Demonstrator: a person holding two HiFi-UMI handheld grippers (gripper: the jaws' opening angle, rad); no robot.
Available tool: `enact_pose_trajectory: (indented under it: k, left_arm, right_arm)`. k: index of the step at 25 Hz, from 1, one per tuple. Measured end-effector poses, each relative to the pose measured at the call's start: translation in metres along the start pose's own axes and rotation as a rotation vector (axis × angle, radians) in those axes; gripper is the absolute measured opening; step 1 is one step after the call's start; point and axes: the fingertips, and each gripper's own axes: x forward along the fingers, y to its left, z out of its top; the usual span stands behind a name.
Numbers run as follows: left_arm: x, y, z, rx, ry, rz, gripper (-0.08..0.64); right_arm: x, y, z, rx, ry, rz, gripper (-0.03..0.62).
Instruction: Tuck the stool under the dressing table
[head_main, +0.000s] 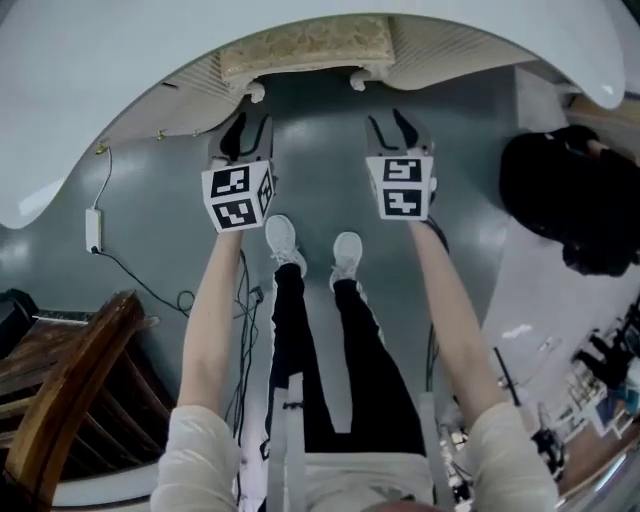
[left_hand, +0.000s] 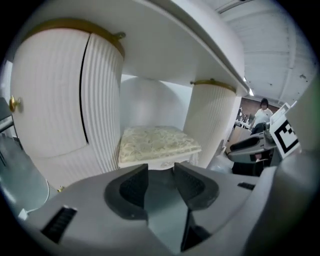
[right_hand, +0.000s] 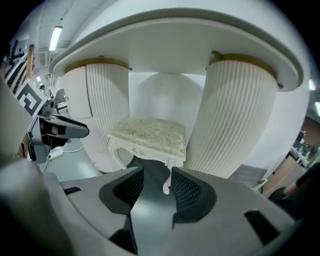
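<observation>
Stool (right_hand: 150, 136), cream-cushioned on carved white legs, sits tucked under the white ribbed dressing table (right_hand: 170, 45), between its pedestals.
Left gripper (left_hand: 161, 172) and right gripper (right_hand: 156, 175) hang near it, jaws parted, holding nothing; dark scrawl on its rail is too small to read.

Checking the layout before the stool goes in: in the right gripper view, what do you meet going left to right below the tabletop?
left tongs → left pedestal → stool → right pedestal
</observation>
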Motion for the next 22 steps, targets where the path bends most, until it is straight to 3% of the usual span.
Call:
enact_pose_trajectory:
  k: [6,11,19,22]
  left_arm:
    - [-0.088,-0.057,0.060,0.191,-0.137,-0.046,0.088]
    - [-0.183,-0.112,0.110,0.273,-0.225,-0.056,0.023]
    - [-0.293,-0.150,0.143,0.153,-0.247,-0.017,0.012]
    - [-0.328,-0.163,0.162,0.136,-0.267,-0.010,0.012]
  right_arm:
    - [-0.078,0.017,0.020,0.006,-0.048,0.051,0.156]
    - [-0.183,0.018,0.046,0.047,-0.097,0.062,0.118]
    - [-0.319,0.017,0.090,0.090,-0.220,0.020,0.048]
    - [-0.362,0.022,0.098,0.138,-0.252,0.043,0.006]
